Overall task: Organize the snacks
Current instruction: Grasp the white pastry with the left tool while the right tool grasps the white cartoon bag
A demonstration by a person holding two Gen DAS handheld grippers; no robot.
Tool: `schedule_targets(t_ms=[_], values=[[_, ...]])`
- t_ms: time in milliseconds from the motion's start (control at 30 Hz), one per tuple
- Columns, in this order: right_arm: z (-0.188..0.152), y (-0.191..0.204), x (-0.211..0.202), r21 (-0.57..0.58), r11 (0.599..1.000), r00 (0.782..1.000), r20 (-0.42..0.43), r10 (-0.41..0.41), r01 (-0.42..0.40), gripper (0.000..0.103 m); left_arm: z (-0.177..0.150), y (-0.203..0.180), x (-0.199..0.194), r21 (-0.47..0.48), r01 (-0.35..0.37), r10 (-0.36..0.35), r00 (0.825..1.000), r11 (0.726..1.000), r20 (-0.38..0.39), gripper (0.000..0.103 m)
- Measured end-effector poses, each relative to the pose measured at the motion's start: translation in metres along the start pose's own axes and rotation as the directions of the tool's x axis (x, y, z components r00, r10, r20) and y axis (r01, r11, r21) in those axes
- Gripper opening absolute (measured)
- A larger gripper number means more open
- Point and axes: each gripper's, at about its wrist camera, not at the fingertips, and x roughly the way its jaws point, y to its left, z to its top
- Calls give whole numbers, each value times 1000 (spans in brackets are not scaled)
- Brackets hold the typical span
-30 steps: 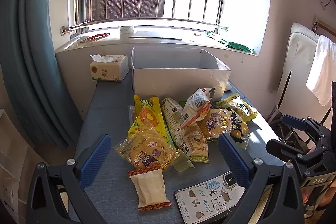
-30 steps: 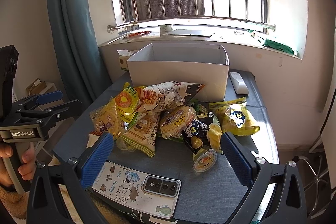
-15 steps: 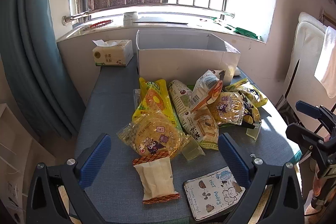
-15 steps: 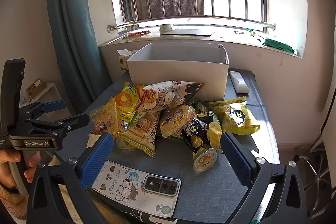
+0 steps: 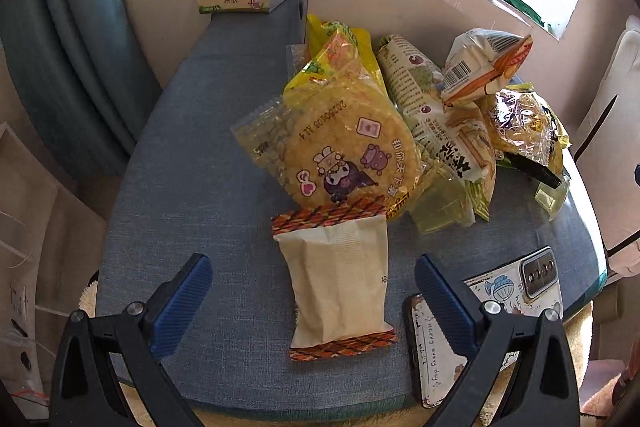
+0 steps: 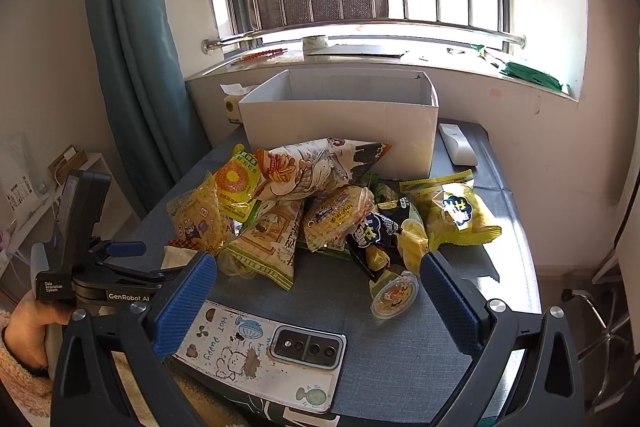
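Table (image 5: 192, 155) with blue cloth carries everything; white cardboard box (image 6: 340, 119) sits at its far edge under the window, open top, looks like the bin for the snacks. Snack pile (image 6: 320, 203) lies between the box and the near edge, bags overlapping and leaning on each other. Biggest bags, like the tall printed one (image 5: 436, 115), are puffy film: light, slippery, crushable contents, so pinch at a seam or corner, not mid-belly. Round corn cracker pack (image 5: 340, 147) is flat and likely brittle; its clear film edge is the safer hold.

Cream wrapped pastry (image 5: 338, 287) lies alone at the near edge, its top seal touching the cracker pack, and sits right between the left gripper (image 5: 312, 295) fingers. Jaws there are spread wide, holding nothing, one each side of the packet. Probably the first pick: soft, light, squashy, film a bit slick. Close gently across the middle width or take a crimped patterned end. Phone (image 6: 260, 347) in a cartoon case lies just beside it at the near right corner, so avoid nudging that.

Right gripper (image 6: 316, 291) hangs over the near edge, jaws also spread, empty. Small jelly cup (image 6: 394, 297) lies just ahead between its fingers: rigid, rounded, likely to roll or slip.
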Motion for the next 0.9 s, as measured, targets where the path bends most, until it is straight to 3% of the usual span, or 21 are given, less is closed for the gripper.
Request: schedule_targets(t_ms=[67, 200, 333, 433, 533, 633, 800, 900], values=[[-1, 1, 2, 2, 1000, 1000, -7, 2, -2, 103, -3, -5, 6, 19, -8, 8, 1000, 1000, -4, 98], [-4, 0, 7, 12, 1000, 1000, -23, 7, -7, 103, -8, -9, 11, 40, -12, 12, 1000, 999, 2, 49], [0, -6, 15, 58, 998, 999, -43, 19, -17, 103, -14, 0, 2, 27, 47, -48, 997, 999, 59, 47], [11, -15, 25, 136, 988, 995, -55, 88, -80, 103, -17, 7, -12, 39, 73, -77, 989, 997, 129, 46], [31, -26, 44, 238, 958, 982, -65, 178, -158, 103, -19, 7, -25, 60, 84, -94, 977, 995, 193, 46], [56, -34, 74, 330, 927, 971, -95, 219, -176, 103, -9, 9, -43, 66, 101, -113, 966, 993, 231, 46], [88, -38, 136, 474, 856, 937, -156, 312, -207, 103, -4, 23, -63, 55, 123, -133, 954, 991, 269, 46], [89, -47, 178, 611, 770, 898, -216, 384, -183, 103, -2, 32, -65, 43, 145, -151, 948, 989, 280, 46]])
